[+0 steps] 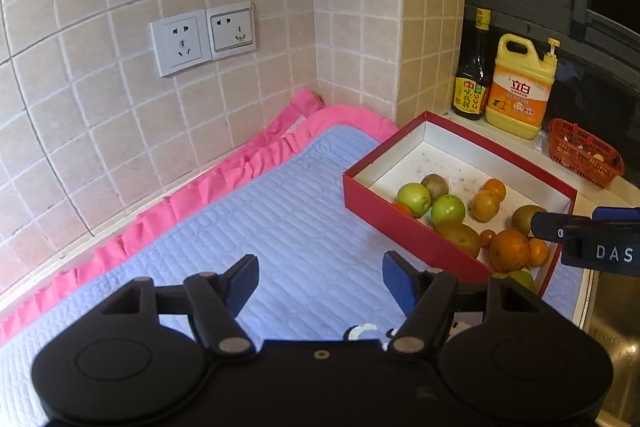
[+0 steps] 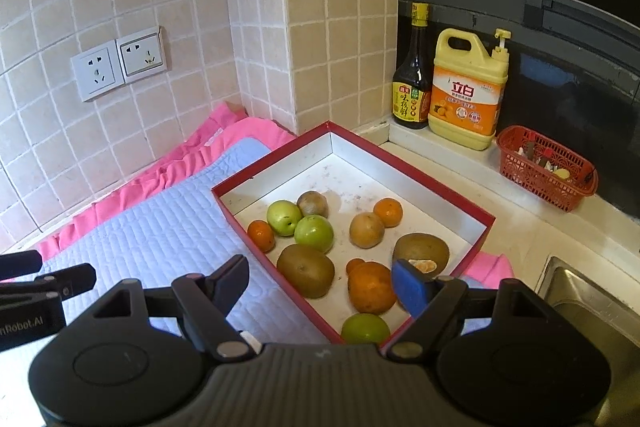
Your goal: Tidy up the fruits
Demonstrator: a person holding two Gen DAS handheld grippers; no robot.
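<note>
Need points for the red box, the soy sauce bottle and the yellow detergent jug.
red box (image 2: 276, 269), right wrist view, left wall's rim.
soy sauce bottle (image 2: 412, 99), right wrist view, front label.
yellow detergent jug (image 1: 518, 99), left wrist view, orange label.

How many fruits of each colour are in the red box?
Green fruits: 3
Orange fruits: 5, one partly hidden behind a gripper finger
Brown fruits: 3
Yellow-brown fruit: 1
Total: 12, all inside the red box
</note>
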